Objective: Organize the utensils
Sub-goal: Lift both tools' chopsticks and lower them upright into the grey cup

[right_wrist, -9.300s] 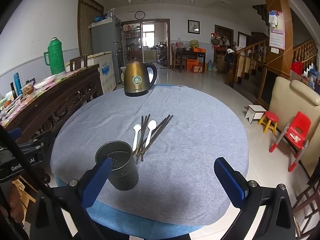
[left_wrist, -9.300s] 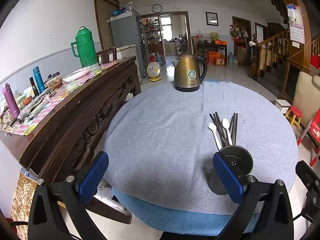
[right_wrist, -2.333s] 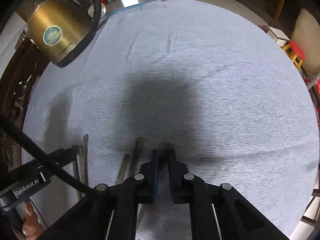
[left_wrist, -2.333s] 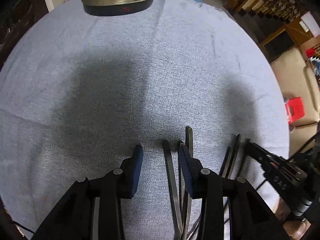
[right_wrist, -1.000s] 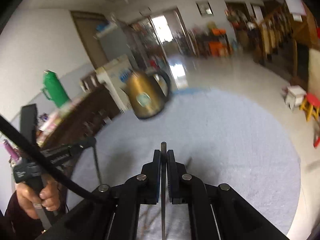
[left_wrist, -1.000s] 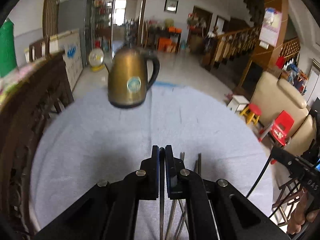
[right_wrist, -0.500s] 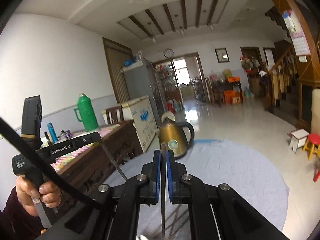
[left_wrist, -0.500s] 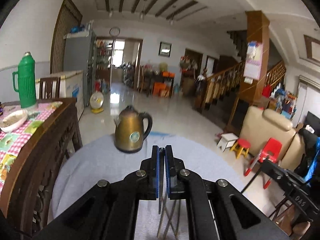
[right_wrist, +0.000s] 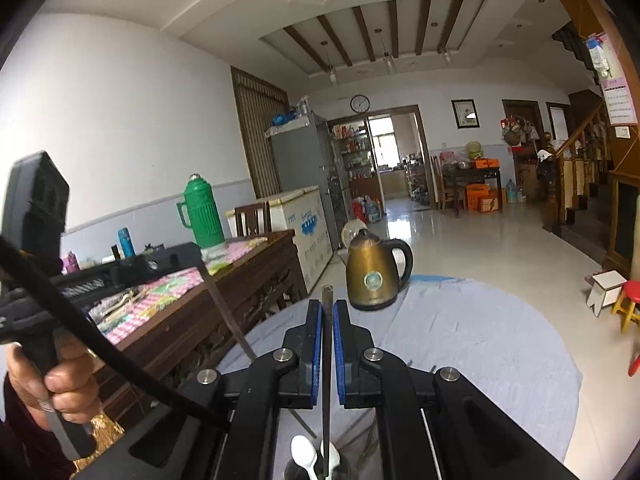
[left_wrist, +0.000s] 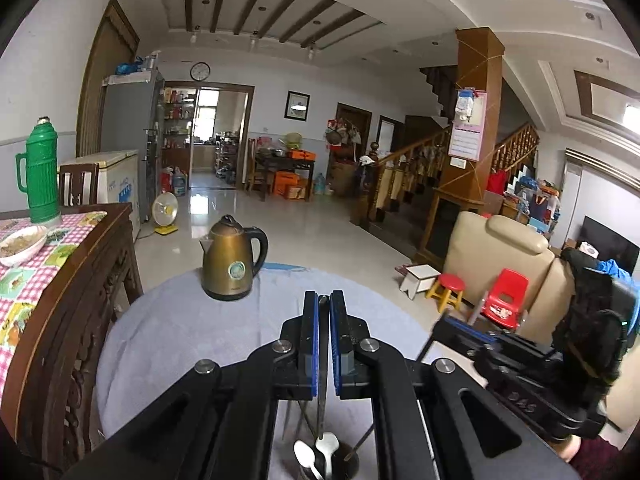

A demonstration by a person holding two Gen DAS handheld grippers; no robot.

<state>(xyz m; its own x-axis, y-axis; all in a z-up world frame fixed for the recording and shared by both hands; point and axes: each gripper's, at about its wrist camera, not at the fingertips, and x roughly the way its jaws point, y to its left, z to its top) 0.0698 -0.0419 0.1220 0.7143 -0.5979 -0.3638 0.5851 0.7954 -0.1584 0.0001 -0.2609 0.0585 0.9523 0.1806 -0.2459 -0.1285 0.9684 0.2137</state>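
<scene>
Landmark: kettle (left_wrist: 231,262), standing on the far part of the round table (left_wrist: 168,336). Nearer than the kettle, at the table's near edge: utensil holder (left_wrist: 344,465), with two spoons (left_wrist: 306,454) in it. Left of the kettle, beside the table: sideboard (left_wrist: 68,280), bearing a flask (left_wrist: 40,178) and a bowl (left_wrist: 22,240). Behind the kettle, on the floor: fan (left_wrist: 166,210). Right of the kettle, off the table: stools (left_wrist: 450,290) and a small chair (left_wrist: 505,296), before a sofa (left_wrist: 500,256).
</scene>
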